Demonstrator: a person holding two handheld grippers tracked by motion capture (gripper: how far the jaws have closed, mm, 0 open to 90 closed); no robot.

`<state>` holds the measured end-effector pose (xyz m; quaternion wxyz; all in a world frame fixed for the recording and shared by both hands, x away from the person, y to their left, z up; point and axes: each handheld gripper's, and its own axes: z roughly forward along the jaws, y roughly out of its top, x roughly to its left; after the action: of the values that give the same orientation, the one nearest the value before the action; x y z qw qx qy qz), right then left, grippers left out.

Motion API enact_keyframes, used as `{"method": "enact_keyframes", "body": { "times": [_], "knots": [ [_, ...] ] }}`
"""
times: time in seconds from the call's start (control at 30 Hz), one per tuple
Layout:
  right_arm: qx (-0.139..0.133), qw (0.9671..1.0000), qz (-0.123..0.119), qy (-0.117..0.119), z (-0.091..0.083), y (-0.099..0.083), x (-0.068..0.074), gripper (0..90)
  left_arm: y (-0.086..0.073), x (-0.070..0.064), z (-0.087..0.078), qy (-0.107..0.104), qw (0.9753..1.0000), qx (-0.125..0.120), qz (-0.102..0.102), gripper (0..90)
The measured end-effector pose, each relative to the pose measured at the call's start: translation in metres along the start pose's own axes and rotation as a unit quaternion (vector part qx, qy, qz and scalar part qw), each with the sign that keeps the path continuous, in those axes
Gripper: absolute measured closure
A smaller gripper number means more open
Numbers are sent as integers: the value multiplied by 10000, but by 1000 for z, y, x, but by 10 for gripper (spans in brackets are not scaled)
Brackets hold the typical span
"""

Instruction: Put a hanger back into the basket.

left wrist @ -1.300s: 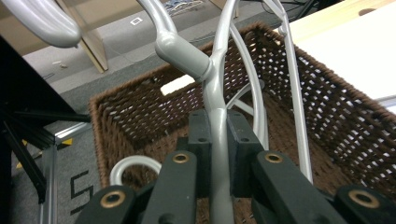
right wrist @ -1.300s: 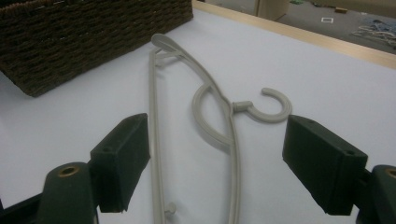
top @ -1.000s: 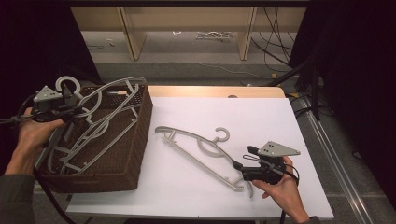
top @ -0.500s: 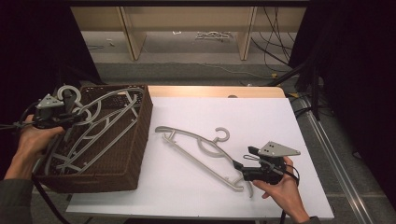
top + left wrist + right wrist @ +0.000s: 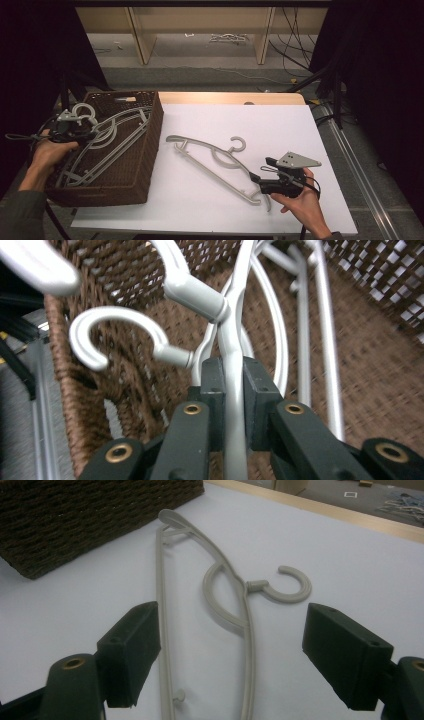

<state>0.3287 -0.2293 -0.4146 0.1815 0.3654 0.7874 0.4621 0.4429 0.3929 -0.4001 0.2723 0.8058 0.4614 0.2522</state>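
A brown wicker basket (image 5: 156,131) stands at the table's left with grey plastic hangers lying in it. My left gripper (image 5: 86,134) is over the basket's left rim, shut on the arm of one grey hanger (image 5: 233,365) close to its hook. A second hanger's hook (image 5: 116,322) curls beside it inside the basket (image 5: 380,365). A beige hanger (image 5: 214,159) lies flat on the white tabletop. My right gripper (image 5: 261,171) rests at that hanger's near right end. Its jaws stand wide open on either side of the beige hanger (image 5: 246,611), and the right gripper (image 5: 235,642) touches nothing.
The white tabletop (image 5: 285,125) has free room to the right and behind the beige hanger. A wooden strip (image 5: 225,97) runs along its far edge. Shelving legs and cables stand on the floor beyond. The basket's woven side (image 5: 90,515) lies left of the right gripper.
My left gripper has moved left and down with the grey hanger, which now lies lower in the basket. The right gripper has stayed in place.
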Motion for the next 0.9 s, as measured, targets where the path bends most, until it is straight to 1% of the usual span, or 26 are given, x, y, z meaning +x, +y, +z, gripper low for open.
{"method": "enact_keyframes", "body": {
  "times": [0.03,0.07,0.1,0.13,0.17,0.2,0.23,0.27,0.3,0.33,0.37,0.4,0.43,0.47,0.5,0.53,0.57,0.6,0.67,0.7,0.73,0.77,0.8,0.83,0.87,0.9],
  "knots": [
    [6,10000,0,0,0,0,0,242,-1,-1,1,25,10000,-19,-88,813],
    [12,10000,-5,-3,0,0,0,242,0,0,2,45,10000,-5,-23,811],
    [10,10000,-13,-13,1,0,0,242,0,-1,3,117,9999,33,-54,794],
    [10,10000,-13,-13,1,0,0,242,0,-1,3,117,9999,33,-54,757],
    [6,10000,-19,-11,1,0,0,242,0,-2,4,103,9999,34,-130,701],
    [6,10000,-19,-11,1,0,0,242,0,-2,3,236,9995,162,-143,701],
    [9,10000,-19,-12,1,0,0,242,0,-3,2,311,9992,200,-126,697],
    [13,10000,-18,-10,1,-1,0,242,0,-2,1,301,9994,176,-89,698],
    [9,10000,-18,-12,1,-1,0,242,0,-2,-1,315,9994,107,-111,690],
    [50,10000,-25,-31,0,-1,0,242,1,-4,-3,386,9990,21,-222,680],
    [53,10000,-12,-23,0,-1,0,242,2,-5,-7,444,9987,-51,-256,640],
    [53,10000,-12,-23,0,-1,0,242,3,-6,-9,471,9982,-152,-348,640],
    [15,10000,15,2,2,-2,0,242,4,-8,-13,460,9980,-245,-370,620],
    [15,10000,15,2,2,-2,0,242,6,-9,-17,456,9977,-339,-363,620],
    [61,10000,-9,9,3,-2,0,242,8,-11,-21,449,9970,-454,-436,584],
    [61,10000,-9,9,3,-2,0,242,10,-14,-25,449,9964,-564,-437,584],
    [61,10000,-25,19,3,-2,0,242,13,-19,-34,398,9955,-706,-480,516],
    [61,10000,-25,19,3,-2,0,242,13,-19,-34,398,9955,-706,-480,502],
    [54,10000,-27,17,3,-2,0,242,17,-28,-41,328,9929,-983,-587,490],
    [63,10000,16,27,3,-2,1,242,20,-37,-47,238,9918,-1104,-593,465],
    [63,10000,16,27,3,-2,1,242,20,-37,-47,238,9918,-1104,-593,451],
    [38,10000,-13,4,3,-2,1,241,22,-47,-51,168,9905,-1224,-598,431],
    [38,10000,-13,4,3,-2,1,241,22,-47,-51,168,9905,-1224,-598,418],
    [19,10000,-19,4,4,-3,1,241,23,-52,-54,130,9897,-1292,-606,418],
    [17,10000,-17,5,4,-3,1,241,24,-57,-56,61,9883,-1388,-627,405],
    [6,10000,-20,11,4,-3,1,241,26,-69,-61,-141,9829,-1661,-782,368]
  ]
}}
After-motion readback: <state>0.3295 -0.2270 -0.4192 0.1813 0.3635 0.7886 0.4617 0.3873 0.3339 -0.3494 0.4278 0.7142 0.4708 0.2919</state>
